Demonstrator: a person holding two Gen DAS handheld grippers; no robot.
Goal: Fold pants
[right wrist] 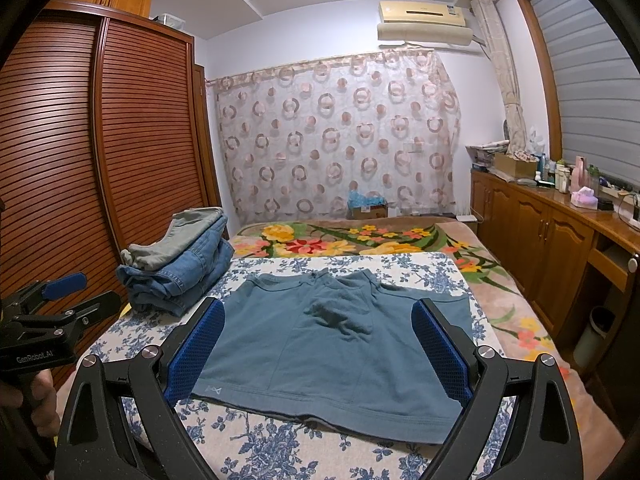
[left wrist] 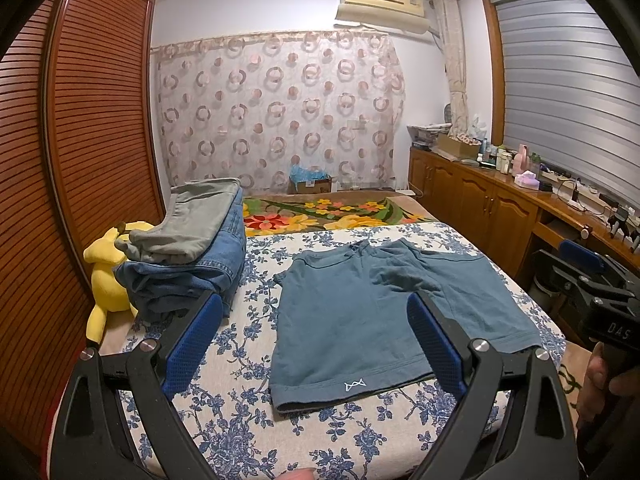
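The teal shorts [left wrist: 376,312] [right wrist: 336,344] are lying flat on the bed [left wrist: 240,412] [right wrist: 272,444], directly ahead of both tools and showing between the fingers of each. The waistband is pointing away from the tools; the leg hems are lying nearest them. A small white zigzag logo is showing on the near hem, without readable letters.

The left tool [left wrist: 316,344] is hovering above the near hem with its blue-padded fingers spread wide, gripping nothing. The right tool [right wrist: 318,346] is hovering likewise, fingers spread wide and empty. In the right wrist view, the left tool's body is displaying the marking "GenRobot.AI"; in the left wrist view, the right tool's body is displaying the partial letters "DAS".

Ahead and to the left of both tools, a stack of folded pants [left wrist: 188,248] [right wrist: 180,260] is resting on the bed, grey on top of blue denim. A yellow plush toy [left wrist: 106,276] is sitting just left of that stack.
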